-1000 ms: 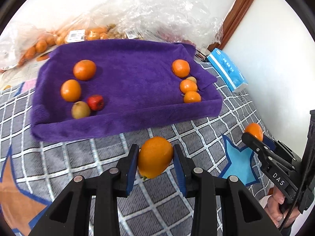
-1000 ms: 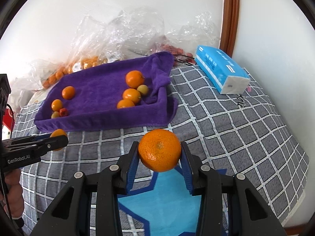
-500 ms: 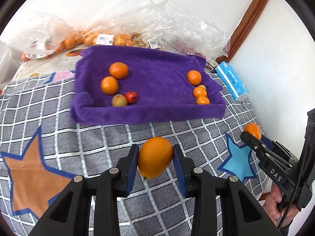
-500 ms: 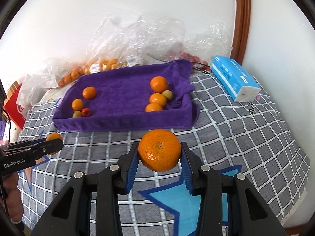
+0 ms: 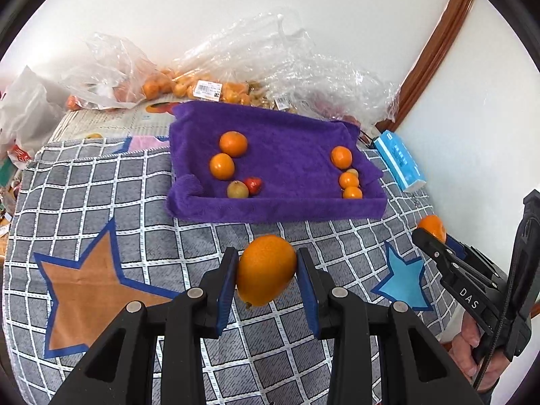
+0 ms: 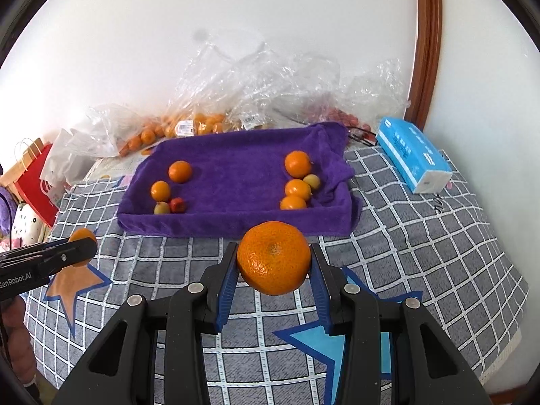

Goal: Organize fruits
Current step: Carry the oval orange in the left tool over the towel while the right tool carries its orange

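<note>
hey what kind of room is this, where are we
Probably a bedroom at home: a checked star-print blanket covers what looks like a bed, clear bags of fruit lie along the wall, and a tissue pack sits beside a purple towel-lined tray.

Beside the plush, matt purple towel (image 6: 236, 182): crinkled glossy clear plastic bags (image 6: 270, 81) behind it, a checked woven cloth (image 6: 422, 243) beneath, a glossy wooden door frame (image 6: 428, 44) to its right

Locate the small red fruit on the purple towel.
The small red fruit lies near the purple towel's front left edge in both wrist views, touching a yellow-green fruit, just in front of two oranges.
</note>
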{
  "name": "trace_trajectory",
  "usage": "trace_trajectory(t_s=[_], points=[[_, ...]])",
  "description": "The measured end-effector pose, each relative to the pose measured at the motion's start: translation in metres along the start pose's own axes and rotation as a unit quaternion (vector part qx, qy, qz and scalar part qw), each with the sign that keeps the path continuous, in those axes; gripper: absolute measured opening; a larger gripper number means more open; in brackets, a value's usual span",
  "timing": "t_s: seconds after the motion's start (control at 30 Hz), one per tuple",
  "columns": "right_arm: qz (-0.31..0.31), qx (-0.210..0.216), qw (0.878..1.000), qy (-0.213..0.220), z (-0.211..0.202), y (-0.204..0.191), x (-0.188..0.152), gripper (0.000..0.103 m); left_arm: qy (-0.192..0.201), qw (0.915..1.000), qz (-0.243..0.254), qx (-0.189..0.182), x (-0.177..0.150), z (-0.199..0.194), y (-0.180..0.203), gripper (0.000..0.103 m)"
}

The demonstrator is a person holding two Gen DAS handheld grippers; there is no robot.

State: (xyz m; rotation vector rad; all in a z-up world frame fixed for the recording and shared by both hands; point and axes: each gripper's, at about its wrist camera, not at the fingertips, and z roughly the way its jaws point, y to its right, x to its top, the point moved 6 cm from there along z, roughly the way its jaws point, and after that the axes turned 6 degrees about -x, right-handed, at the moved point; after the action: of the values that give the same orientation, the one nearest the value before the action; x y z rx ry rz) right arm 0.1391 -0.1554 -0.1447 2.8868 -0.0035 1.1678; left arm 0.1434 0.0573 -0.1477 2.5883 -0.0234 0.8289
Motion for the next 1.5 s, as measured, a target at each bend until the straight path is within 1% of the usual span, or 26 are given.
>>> trace_trajectory(t_s=[0.3, 0.67, 1.1, 1.27, 1.5], points=[[-0.001, -0.001, 1.0, 0.017, -0.013, -0.004, 0.013, 0.04, 0.02, 0.9998, 0.002, -0.003, 0.01, -0.017, 0.003, 0.033], [0.003, -0.001, 0.999, 0.032, -0.02, -0.004, 0.025, 0.04, 0.033, 0.9994, 0.005, -0.006, 0.02, -0.026, 0.006, 0.033], [0.002, -0.001, 0.999, 0.037, -0.02, -0.005, 0.03, 0.04, 0.041, 0.9991, 0.009, -0.007, 0.033, -0.023, 0.007, 0.033], [0.003, -0.002, 0.999, 0.039, -0.015, -0.004, 0.039, 0.04, 0.041, 0.999, 0.01, -0.014, 0.04, -0.02, 0.008, 0.033], [0.005, -0.001, 0.999, 0.042, -0.008, -0.002, 0.048, 0.04, 0.041, 0.999, 0.012, -0.013, 0.049, -0.014, 0.008, 0.033]])
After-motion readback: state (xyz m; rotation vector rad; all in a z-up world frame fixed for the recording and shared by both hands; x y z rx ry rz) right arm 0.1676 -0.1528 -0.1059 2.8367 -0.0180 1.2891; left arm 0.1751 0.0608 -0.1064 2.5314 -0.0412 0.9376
